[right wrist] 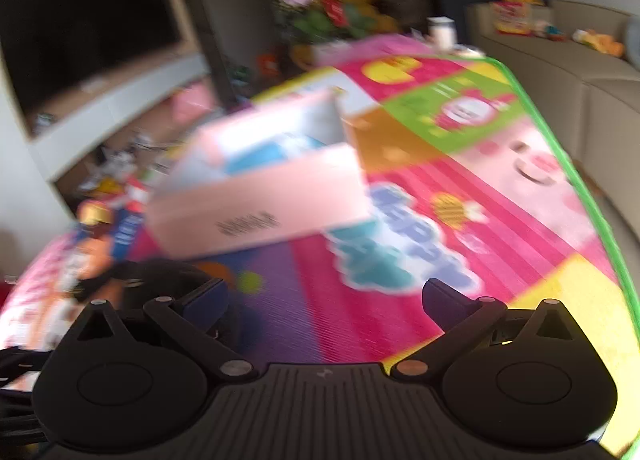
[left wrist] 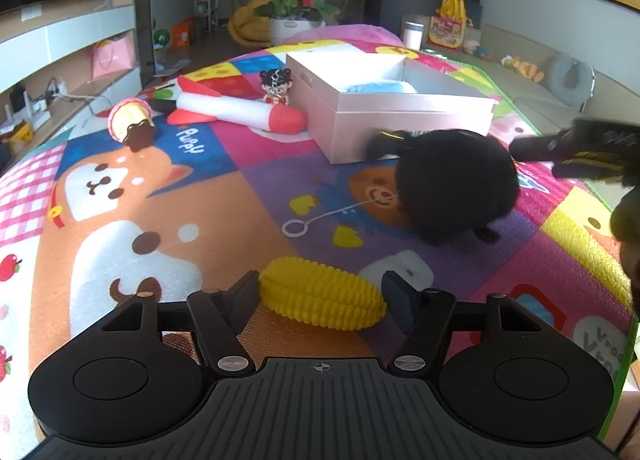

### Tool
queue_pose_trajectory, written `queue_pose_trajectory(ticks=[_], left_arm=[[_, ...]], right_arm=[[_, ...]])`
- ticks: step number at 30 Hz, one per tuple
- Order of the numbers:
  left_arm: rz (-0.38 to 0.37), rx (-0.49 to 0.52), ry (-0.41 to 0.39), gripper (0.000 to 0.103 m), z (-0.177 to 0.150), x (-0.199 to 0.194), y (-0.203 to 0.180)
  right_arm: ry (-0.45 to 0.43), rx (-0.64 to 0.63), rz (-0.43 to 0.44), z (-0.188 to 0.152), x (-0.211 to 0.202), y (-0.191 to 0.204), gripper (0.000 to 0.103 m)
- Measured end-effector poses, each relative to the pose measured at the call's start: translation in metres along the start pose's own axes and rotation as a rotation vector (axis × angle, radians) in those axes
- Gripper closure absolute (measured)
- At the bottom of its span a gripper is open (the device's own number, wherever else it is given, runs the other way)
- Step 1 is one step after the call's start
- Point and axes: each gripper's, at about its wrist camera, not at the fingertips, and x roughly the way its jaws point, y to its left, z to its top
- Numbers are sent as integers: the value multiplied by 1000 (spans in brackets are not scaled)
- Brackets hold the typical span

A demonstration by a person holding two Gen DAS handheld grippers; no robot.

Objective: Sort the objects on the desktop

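Note:
A yellow toy corn cob lies on the colourful play mat, right in front of the left wrist camera. My left gripper is shut on it, one pad at each end. A black fluffy toy sits beside the pink-white open box, which has something blue inside. The right wrist view is blurred. In it my right gripper stands wide open over the mat with nothing between its fingers. The black toy is by its left finger and the box lies ahead.
A rocket plush, a small doll figure and a cupcake-like toy lie at the far left of the mat. A white ring on a string rests mid-mat. The mat's green edge runs beside a sofa.

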Motion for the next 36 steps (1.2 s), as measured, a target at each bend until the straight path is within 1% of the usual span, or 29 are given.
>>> queue_pose_trajectory(ticks=[2,4,7,9,13,16,18,20,22,25,30,33,36], left_arm=[[-6,1,-2,33,0,-1,0],[-7,6,-6,33,-1,-2,-1],[-5,16,-11,33,-1,-6,-2],[1,17,-15,33,-2,-9,-2],[9,2,-12,33,-6,-12,3],[11,-8,-8,33,-8,-13,6],[14,-14,-8,33,-9,-14,8],[13,-22,-8,32,-10,-14,10],[10,-26,-10,31,-10,-14,11],[3,-30,-12,23,-10,-12,10],[-10,-25,-10,16,-10,-10,6],[-12,-19,-6,14,-10,-10,4],[-11,-19,-5,12,-10,-10,4]], right_arm=[[-4,-82,73,4,-5,16,0],[1,-199,129,5,-5,38,0],[-9,-363,152,6,0,68,0],[-5,-415,156,11,10,79,0],[31,-424,153,22,32,90,0],[18,-426,155,25,39,96,1],[23,-409,145,26,41,95,7],[32,-382,117,25,41,88,8],[39,-336,103,24,37,76,8],[38,-282,78,20,23,57,8],[46,-231,22,7,6,33,7],[49,-246,7,2,1,31,6],[37,-304,17,1,-5,39,5]])
